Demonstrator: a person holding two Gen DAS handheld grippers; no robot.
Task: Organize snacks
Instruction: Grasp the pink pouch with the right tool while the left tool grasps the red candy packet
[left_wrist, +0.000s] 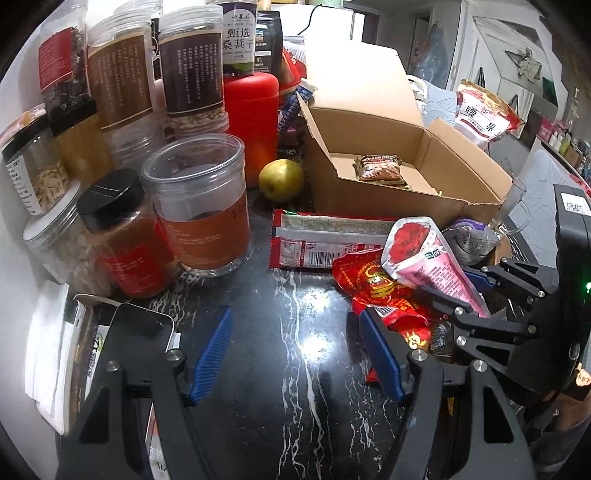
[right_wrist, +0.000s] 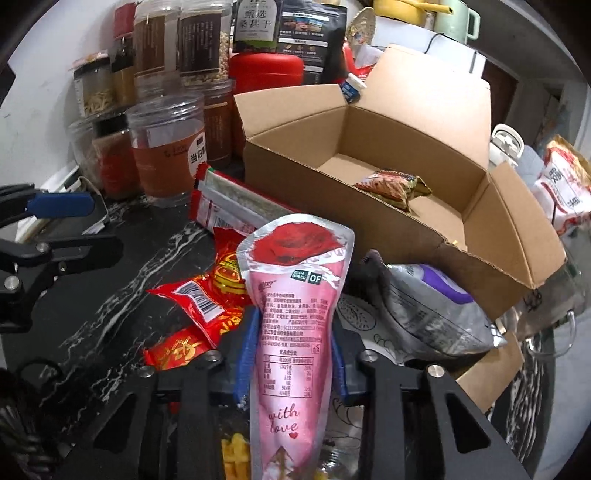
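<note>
My right gripper (right_wrist: 293, 332) is shut on a pink rose-printed snack pouch (right_wrist: 295, 314) and holds it upright above the counter, in front of the open cardboard box (right_wrist: 424, 236). The pouch also shows in the left wrist view (left_wrist: 428, 258), with the right gripper (left_wrist: 476, 295) behind it. One brown snack packet (right_wrist: 395, 186) lies inside the box (left_wrist: 406, 206). My left gripper (left_wrist: 295, 343) is open and empty, low over the black marble counter (left_wrist: 295, 369). Red snack packets (right_wrist: 214, 295) and a silver-purple bag (right_wrist: 436, 314) lie on the counter beside the pouch.
Several jars (left_wrist: 199, 206) and a red canister (left_wrist: 255, 122) stand at the back left. A pear (left_wrist: 280, 179) sits by the box. A long red packet (left_wrist: 325, 240) lies before the box. A cashew bag (left_wrist: 480, 110) stands at the right. A phone (left_wrist: 140, 332) lies at the left.
</note>
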